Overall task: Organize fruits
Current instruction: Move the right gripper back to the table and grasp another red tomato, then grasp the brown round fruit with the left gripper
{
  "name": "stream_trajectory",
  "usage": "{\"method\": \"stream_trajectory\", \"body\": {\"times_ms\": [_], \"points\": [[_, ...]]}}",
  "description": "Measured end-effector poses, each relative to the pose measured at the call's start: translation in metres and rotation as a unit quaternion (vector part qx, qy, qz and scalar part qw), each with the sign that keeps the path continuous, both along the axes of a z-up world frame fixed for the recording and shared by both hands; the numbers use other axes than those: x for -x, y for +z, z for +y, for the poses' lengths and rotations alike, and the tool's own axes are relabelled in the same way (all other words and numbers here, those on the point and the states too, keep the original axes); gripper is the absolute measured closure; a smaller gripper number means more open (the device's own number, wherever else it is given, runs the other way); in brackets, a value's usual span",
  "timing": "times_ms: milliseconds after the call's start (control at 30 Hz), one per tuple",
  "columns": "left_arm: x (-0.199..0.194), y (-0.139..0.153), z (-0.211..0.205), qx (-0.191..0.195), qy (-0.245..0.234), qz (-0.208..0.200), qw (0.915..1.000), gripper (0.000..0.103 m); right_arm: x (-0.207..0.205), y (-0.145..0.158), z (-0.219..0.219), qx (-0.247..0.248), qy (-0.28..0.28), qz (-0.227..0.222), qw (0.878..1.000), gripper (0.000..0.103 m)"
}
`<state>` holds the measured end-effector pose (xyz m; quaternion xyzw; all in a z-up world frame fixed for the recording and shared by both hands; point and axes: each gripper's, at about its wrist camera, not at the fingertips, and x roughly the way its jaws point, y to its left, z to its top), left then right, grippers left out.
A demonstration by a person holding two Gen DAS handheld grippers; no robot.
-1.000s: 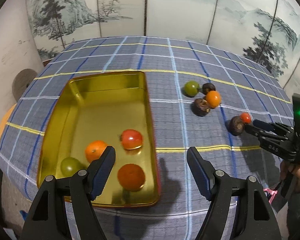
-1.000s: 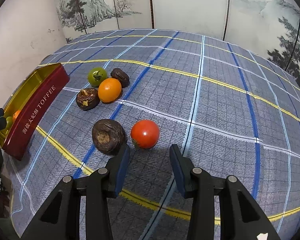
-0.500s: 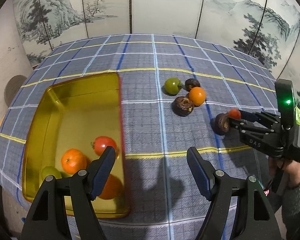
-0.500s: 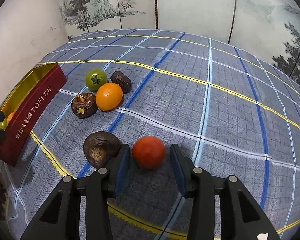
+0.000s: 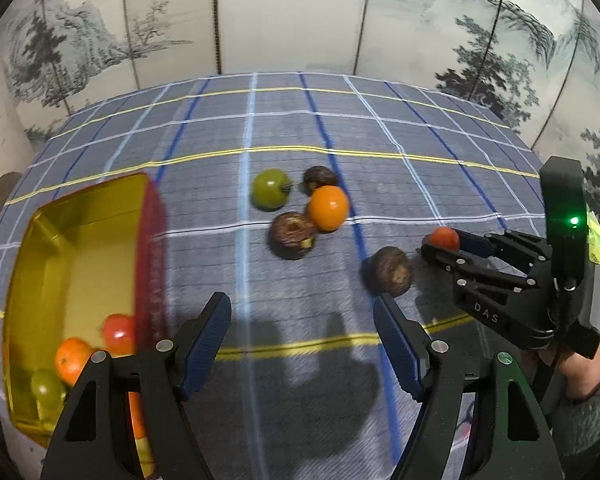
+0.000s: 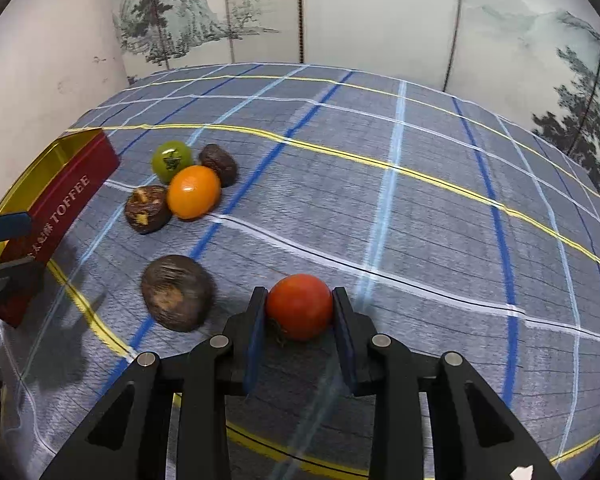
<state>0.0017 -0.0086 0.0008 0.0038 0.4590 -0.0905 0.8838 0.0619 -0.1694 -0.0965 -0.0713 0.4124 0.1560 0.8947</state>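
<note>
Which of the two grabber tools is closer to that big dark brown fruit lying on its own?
Right. The right gripper, shut on the red tomato, sits just beside the dark brown fruit. The left gripper is open, with the fruit a little beyond its fingers.

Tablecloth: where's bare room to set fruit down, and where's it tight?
Free: the tablecloth right of and behind the red tomato, and the strip between the tin and the fruit cluster. Tight: around that cluster and the brown fruit beside the tomato.
</note>
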Motion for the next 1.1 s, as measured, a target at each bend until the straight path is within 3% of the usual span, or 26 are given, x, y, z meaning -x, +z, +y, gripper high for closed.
{"method": "stream_trajectory", "body": {"times_ms": [533, 867, 967, 1100], "points": [[-0.035, -0.029, -0.056, 0.014, -0.043, 0.029, 0.9985, 0.03, 0.004, 0.0, -0.068, -0.002, -0.06, -0.005, 0.998, 0.073], [-0.049, -0.047, -0.068, 0.009, -0.049, 0.045, 0.9977, 0.052, 0.004, 0.0, -0.065, -0.002, -0.058, -0.005, 0.998, 0.071], [-0.047, -0.046, -0.07, 0.013, -0.056, 0.042, 0.9974, 0.063, 0.004, 0.0, -0.064, -0.003, -0.058, -0.005, 0.998, 0.071], [-0.045, -0.046, -0.069, 0.01, -0.053, 0.042, 0.9977, 0.064, 0.004, 0.0, -0.064, -0.003, -0.058, -0.005, 0.998, 0.071]]}}
